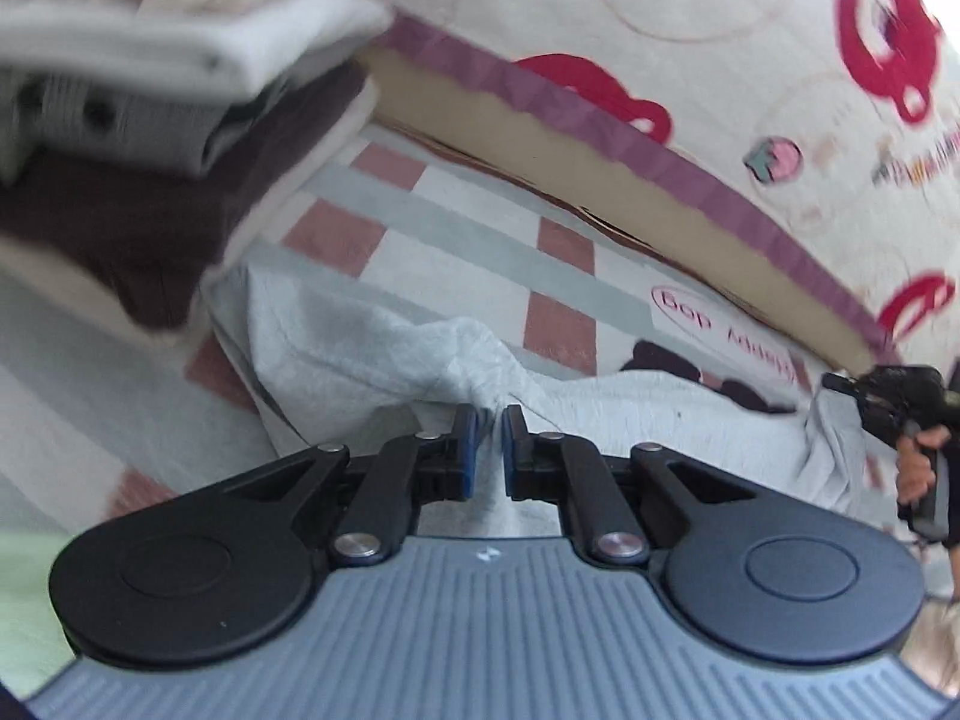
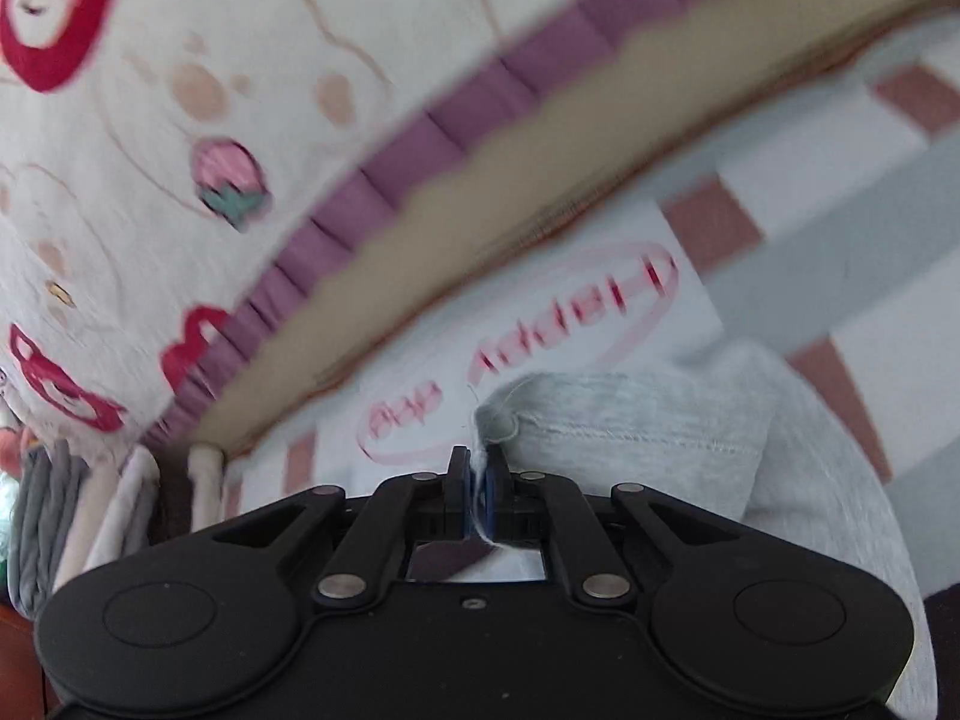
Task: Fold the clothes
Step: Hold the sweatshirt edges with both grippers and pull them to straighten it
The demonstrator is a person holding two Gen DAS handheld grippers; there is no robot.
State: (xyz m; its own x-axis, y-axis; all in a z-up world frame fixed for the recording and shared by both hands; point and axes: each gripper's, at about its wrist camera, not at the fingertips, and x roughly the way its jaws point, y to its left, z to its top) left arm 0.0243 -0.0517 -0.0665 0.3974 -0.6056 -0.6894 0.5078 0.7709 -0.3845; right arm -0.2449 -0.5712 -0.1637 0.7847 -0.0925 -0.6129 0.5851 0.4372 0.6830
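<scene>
A light grey garment (image 1: 384, 354) lies on a checked sheet. My left gripper (image 1: 491, 420) is shut on a bunched edge of the garment, the fabric pinched between the blue pads. In the right wrist view my right gripper (image 2: 478, 468) is shut on a hemmed corner of the same grey garment (image 2: 648, 420). The right gripper, held in a hand, also shows at the far right of the left wrist view (image 1: 888, 396), with the garment stretched between the two grippers.
A stack of folded clothes (image 1: 138, 120) in white, grey and brown sits at the upper left. A cream quilt with red bears and a purple frill (image 1: 660, 150) borders the far side. The checked sheet (image 1: 456, 222) bears a pink oval logo (image 2: 540, 348).
</scene>
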